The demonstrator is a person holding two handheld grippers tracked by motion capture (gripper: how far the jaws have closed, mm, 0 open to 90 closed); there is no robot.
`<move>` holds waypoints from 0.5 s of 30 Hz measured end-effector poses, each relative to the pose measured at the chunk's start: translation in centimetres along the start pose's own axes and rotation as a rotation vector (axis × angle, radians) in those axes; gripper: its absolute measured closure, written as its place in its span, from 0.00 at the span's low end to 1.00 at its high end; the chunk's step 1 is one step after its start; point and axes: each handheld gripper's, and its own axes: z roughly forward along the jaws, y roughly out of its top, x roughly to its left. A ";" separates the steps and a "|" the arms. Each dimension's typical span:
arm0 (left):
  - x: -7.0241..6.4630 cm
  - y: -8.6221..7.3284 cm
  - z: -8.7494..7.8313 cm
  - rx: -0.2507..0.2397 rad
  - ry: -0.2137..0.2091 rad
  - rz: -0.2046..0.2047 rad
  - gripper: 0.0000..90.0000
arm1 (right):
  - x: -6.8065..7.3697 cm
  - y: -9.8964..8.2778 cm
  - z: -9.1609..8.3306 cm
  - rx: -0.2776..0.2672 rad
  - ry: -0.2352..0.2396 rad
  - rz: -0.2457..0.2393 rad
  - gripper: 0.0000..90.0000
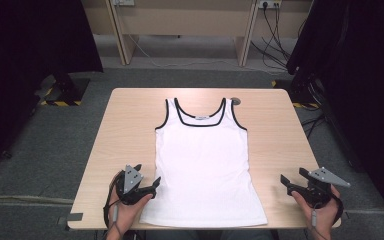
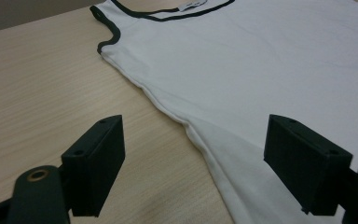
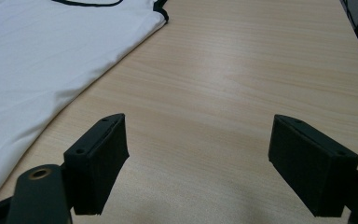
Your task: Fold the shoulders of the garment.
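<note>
A white tank top (image 1: pixel 202 160) with black trim lies flat on the wooden table (image 1: pixel 280 130), neckline at the far side and hem near the front edge. My left gripper (image 1: pixel 148 175) rests by the shirt's lower left side and stands open. In the left gripper view, the left gripper (image 2: pixel 193 158) straddles the tank top's (image 2: pixel 242 70) side seam, one pad over the wood and one over the cloth, nothing pinched. My right gripper (image 1: pixel 292 176) sits open at the front right. In its own view the right gripper (image 3: pixel 198 163) is over bare wood, with the tank top (image 3: pixel 37 60) off to the left.
A small round grommet (image 1: pixel 235 100) sits in the table near the shirt's far right strap. Black curtains and stand bases (image 1: pixel 65 90) flank the table. Cables (image 1: pixel 275 45) run over the floor behind, below a wooden desk (image 1: pixel 180 20).
</note>
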 end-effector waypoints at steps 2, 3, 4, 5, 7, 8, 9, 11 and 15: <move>0.0 0.0 0.0 -0.001 0.000 -0.001 0.22 | 0.0 0.0 0.0 0.000 0.000 0.001 0.22; 0.0 0.0 0.0 -0.001 0.000 0.000 0.22 | 0.0 0.0 0.0 -0.001 0.000 0.000 0.22; 0.0 0.0 0.0 -0.001 0.000 0.000 0.22 | 0.0 0.0 0.0 -0.001 0.000 0.000 0.22; 0.0 0.0 0.0 -0.001 0.000 0.000 0.22 | 0.0 0.0 0.0 0.000 0.000 0.000 0.22; 0.0 0.0 0.0 -0.001 0.000 0.000 0.22 | 0.0 0.0 0.0 0.000 0.001 0.000 0.22; 0.0 0.0 0.0 0.000 0.000 -0.001 0.22 | 0.0 0.0 0.0 -0.001 0.001 0.000 0.22; 0.0 0.0 0.0 0.000 0.000 0.000 0.22 | 0.0 0.0 0.0 0.000 0.002 0.000 0.22; 0.0 0.0 0.0 -0.001 0.000 0.001 0.22 | 0.0 0.0 0.0 0.000 0.003 0.000 0.22; -0.1 0.0 0.0 0.004 0.001 0.013 0.22 | -0.2 0.1 0.0 -0.009 0.009 0.008 0.22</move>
